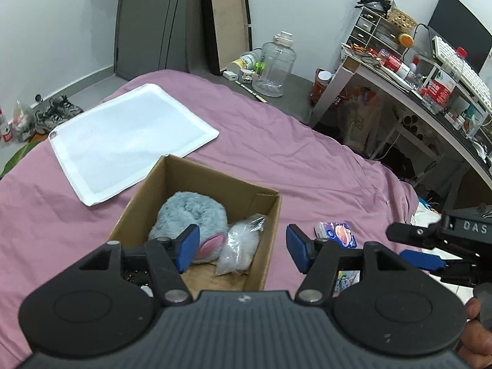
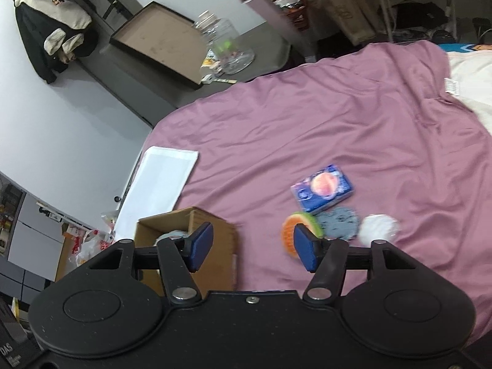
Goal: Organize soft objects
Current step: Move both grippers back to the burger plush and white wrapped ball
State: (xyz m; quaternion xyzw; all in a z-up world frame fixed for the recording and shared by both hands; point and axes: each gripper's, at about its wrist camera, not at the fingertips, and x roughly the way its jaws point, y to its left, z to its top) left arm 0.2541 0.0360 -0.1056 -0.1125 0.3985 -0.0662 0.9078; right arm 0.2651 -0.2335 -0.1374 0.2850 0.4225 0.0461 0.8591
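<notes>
An open cardboard box [image 1: 264,240] [image 2: 215,230] sits on the purple bed cover. Inside lie a blue-grey plush toy [image 1: 190,215] with a pink ear and a clear bag of white stuffing [image 1: 240,246]. My left gripper [image 1: 243,247] hovers open over the box's near right corner, empty. My right gripper [image 2: 252,250] is open and empty between the box and a cluster of items: a blue tissue pack [image 2: 323,189] [image 1: 336,233], an orange-green soft piece [image 2: 299,230], a grey round pad [image 2: 339,223] and a white fluffy ball [image 2: 379,227]. The right gripper [image 1: 424,258] shows at the left view's right edge.
A white flat pad [image 1: 129,141] [image 2: 160,181] lies on the bed beyond the box. A clear water jug [image 1: 273,67] stands on a grey ledge past the bed. A cluttered desk [image 1: 430,92] is at the right. Shoes [image 1: 55,113] lie on the floor at left.
</notes>
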